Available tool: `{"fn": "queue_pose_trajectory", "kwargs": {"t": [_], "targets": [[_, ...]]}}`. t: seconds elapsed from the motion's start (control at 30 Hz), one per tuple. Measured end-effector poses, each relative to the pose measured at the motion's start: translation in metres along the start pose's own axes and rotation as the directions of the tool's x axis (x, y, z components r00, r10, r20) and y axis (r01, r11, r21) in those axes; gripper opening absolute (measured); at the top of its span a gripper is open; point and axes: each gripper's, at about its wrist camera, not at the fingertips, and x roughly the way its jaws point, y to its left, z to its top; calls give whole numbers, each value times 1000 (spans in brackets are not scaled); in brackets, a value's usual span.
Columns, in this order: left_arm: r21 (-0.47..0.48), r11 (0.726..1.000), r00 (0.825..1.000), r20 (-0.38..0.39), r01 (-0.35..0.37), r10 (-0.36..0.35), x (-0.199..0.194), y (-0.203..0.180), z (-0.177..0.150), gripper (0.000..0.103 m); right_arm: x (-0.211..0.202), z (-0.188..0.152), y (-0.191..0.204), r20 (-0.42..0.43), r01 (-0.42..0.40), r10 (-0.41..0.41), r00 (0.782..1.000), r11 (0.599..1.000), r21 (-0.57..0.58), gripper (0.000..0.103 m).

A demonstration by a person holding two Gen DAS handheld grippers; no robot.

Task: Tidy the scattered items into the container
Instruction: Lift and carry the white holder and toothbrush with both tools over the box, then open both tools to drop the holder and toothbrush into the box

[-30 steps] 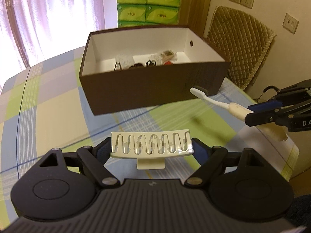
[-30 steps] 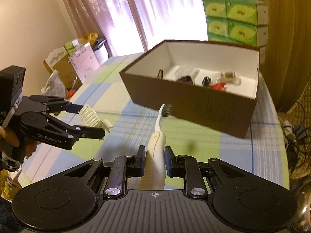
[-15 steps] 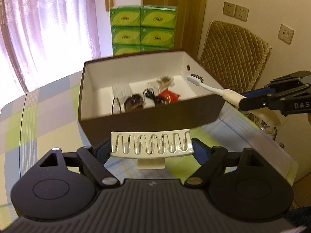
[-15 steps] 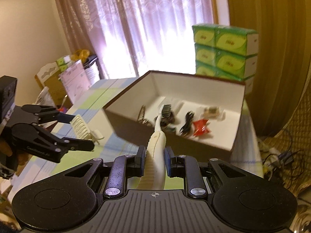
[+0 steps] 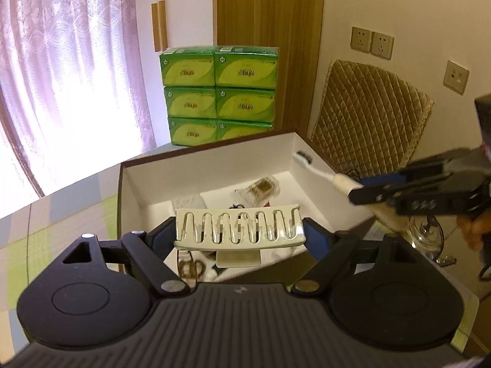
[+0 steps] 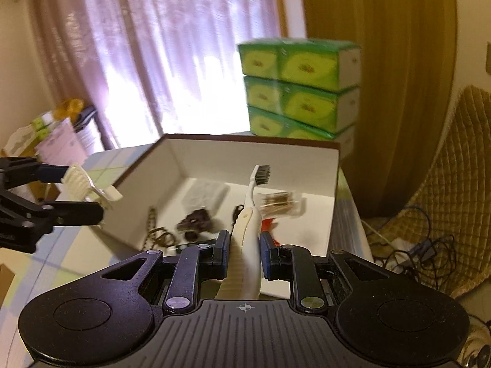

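Your left tongs (image 5: 239, 233) are clamped wide on what they carry; your right tongs (image 6: 244, 245) pinch narrowly, raised at their 3 o'clock.

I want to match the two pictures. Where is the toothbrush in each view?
Left wrist: toothbrush at right, held by the right tool over the box.
Right wrist: toothbrush at centre, pointing up from the tool.
Shared landmark: green tissue packs behind the box.

Glossy plastic comb (image 5: 239, 230), seemingly cardboard box (image 5: 211, 165)
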Motion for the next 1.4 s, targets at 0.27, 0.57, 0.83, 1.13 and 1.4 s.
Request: {"fn": "queue_pose_trajectory", "kwargs": {"t": [0.27,0.57,0.83,1.13,1.4], "targets": [[-30,999,999,-35,19,-20,41,5,17,82,48,6,-15,-76,89,-86,993,995,35,23],[-61,998,995,-99,24,-30,81,19,17,82,90,1,-18,-164,156,-161,973,987,-39,3],[-66,997,989,-144,36,-45,99,23,9,82,99,-1,-23,-177,133,-139,974,990,-47,3],[-64,997,978,-198,51,-63,118,17,4,82,99,0,-23,-184,98,-106,977,994,-49,3],[-82,995,958,-277,53,-74,140,9,0,82,99,-3,-22,-191,74,-85,978,995,-65,3]]}}
